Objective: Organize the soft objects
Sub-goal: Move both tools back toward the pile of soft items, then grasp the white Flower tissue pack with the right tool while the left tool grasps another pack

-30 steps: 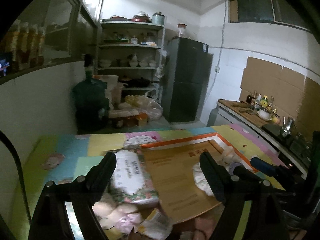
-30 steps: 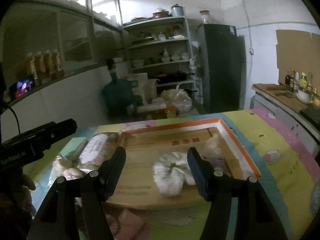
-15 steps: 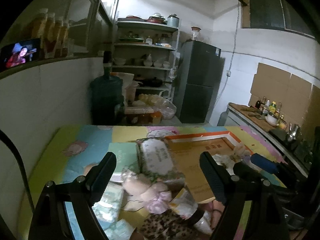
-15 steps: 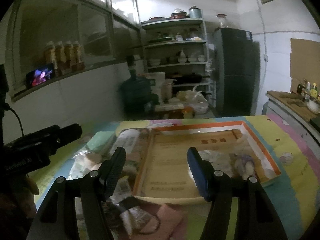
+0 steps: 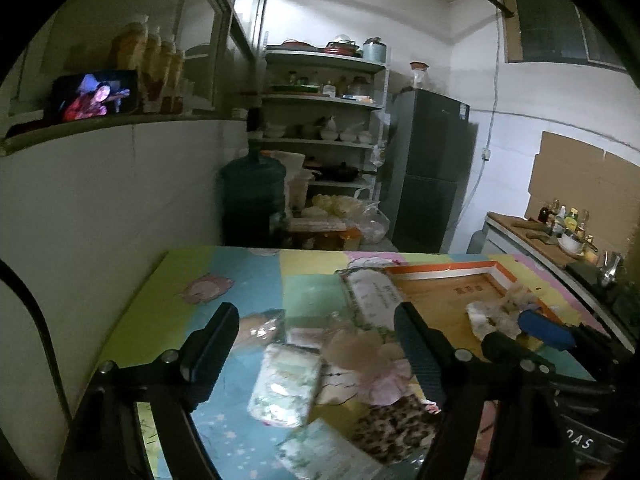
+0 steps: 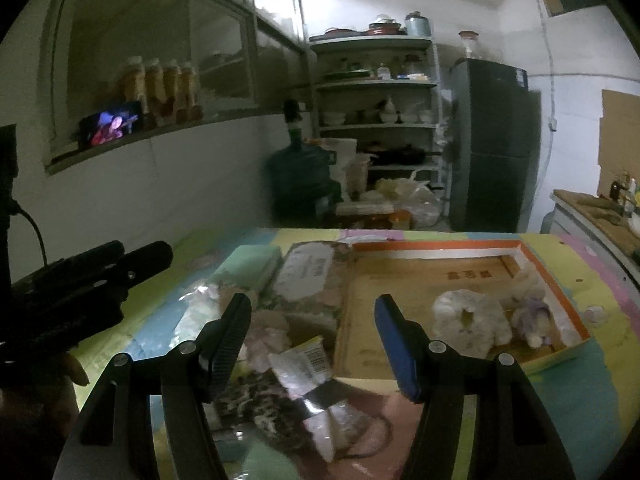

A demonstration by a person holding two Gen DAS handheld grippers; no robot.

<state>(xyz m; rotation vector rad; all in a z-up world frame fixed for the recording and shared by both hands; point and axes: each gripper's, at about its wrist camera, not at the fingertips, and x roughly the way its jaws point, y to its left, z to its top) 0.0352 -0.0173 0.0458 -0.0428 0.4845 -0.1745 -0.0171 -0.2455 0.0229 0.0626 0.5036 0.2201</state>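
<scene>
A shallow cardboard box with an orange rim [image 6: 436, 245] lies on the colourful mat [image 5: 224, 292]. In it are a white fluffy ring [image 6: 466, 318] and a small plush toy [image 6: 534, 314]. Left of the box is a heap of soft things: a wet-wipe pack [image 5: 376, 296], a pink plush [image 5: 368, 356], a tissue pack [image 5: 286, 382], a leopard-print cloth [image 5: 396, 428] and a green pack [image 6: 248, 270]. My left gripper [image 5: 316, 344] is open and empty above the heap. My right gripper [image 6: 314, 336] is open and empty over the box's left edge.
A white wall runs along the mat's left side. Beyond the mat's far edge stand a water jug [image 5: 252, 196], shelves with dishes [image 5: 324, 120] and a dark fridge [image 5: 432, 168]. A counter with bottles [image 5: 560, 228] lies to the right.
Both grippers have swung left, away from the box and over the heap of soft things. Both stayed open and empty.
</scene>
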